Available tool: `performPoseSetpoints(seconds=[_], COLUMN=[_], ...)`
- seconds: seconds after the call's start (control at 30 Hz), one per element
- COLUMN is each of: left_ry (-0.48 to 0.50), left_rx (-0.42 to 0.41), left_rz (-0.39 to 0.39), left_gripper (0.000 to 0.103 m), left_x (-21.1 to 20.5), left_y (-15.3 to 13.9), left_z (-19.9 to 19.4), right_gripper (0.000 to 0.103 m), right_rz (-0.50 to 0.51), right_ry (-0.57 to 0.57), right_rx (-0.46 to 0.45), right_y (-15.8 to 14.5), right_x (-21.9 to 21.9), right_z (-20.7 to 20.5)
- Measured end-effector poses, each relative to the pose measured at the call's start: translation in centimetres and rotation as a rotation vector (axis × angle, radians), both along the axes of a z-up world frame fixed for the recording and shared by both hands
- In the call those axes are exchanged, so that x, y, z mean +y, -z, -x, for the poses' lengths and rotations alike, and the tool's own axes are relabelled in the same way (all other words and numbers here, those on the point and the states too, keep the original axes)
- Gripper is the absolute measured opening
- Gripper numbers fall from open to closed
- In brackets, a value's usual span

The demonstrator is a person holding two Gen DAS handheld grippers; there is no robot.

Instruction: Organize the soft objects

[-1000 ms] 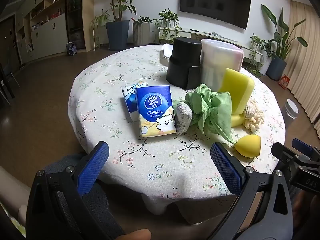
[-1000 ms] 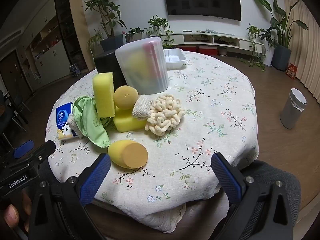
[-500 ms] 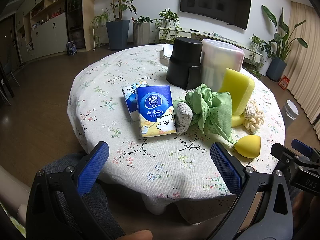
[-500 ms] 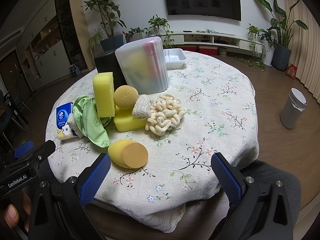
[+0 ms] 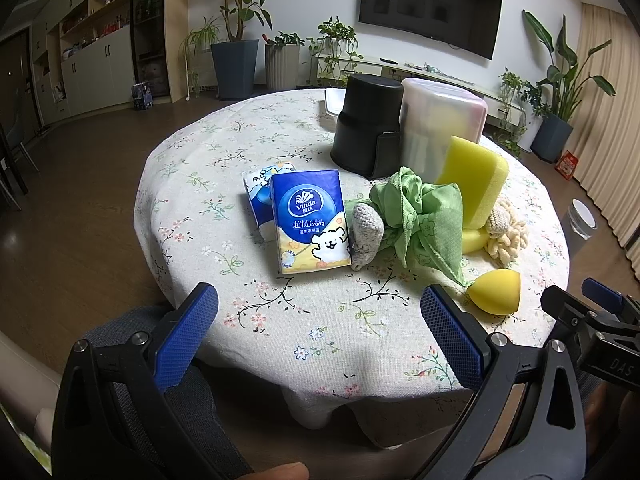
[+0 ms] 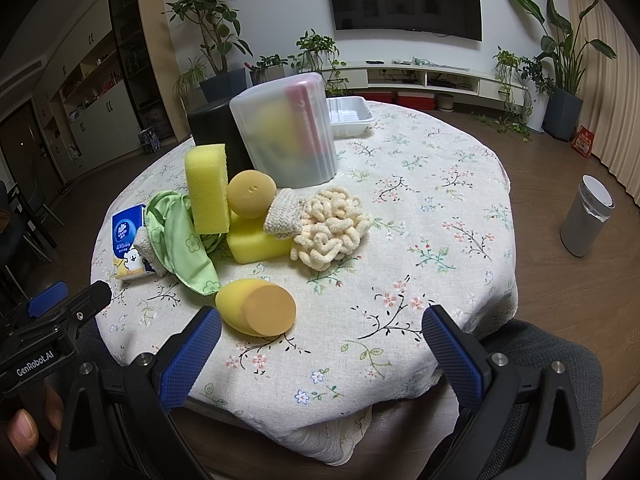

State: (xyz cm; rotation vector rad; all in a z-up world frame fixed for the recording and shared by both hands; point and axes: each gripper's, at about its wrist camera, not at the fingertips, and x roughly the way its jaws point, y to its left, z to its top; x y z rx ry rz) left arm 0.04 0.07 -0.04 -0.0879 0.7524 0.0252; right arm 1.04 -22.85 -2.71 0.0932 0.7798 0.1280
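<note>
A heap of soft things lies mid-table: two blue tissue packs (image 5: 308, 222), a grey knitted piece (image 5: 366, 236), a green cloth (image 5: 420, 216) (image 6: 180, 244), an upright yellow sponge (image 5: 476, 178) (image 6: 207, 188), a flat yellow sponge (image 6: 256, 246), a round orange sponge (image 6: 251, 194), a cream chenille mitt (image 6: 330, 228) and a yellow egg-shaped sponge (image 5: 496, 290) (image 6: 256, 307). My left gripper (image 5: 318, 326) hangs open at the table's near edge, short of the packs. My right gripper (image 6: 320, 346) is open too, near the egg sponge, empty.
Behind the heap stand a black container (image 5: 366, 132) and a frosted plastic bin (image 6: 286, 132) holding items. A white tray (image 6: 348, 114) sits at the far side. The round table wears a floral cloth (image 6: 420, 208). A grey bin (image 6: 586, 216) stands on the floor right.
</note>
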Motion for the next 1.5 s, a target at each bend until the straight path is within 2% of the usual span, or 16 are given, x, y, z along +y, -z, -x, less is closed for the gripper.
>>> performPoseSetpoints(seconds=[1.5], left_ry=[0.001], left_rx=[0.003], left_rz=[0.004], left_gripper=[0.103], left_x=[-0.11], left_y=[0.21], left_z=[0.08], right_gripper=[0.103], right_rz=[-0.001], right_ry=[0.0], right_rx=[0.003], right_y=[0.03], right_x=[-0.04], right_z=[0.03])
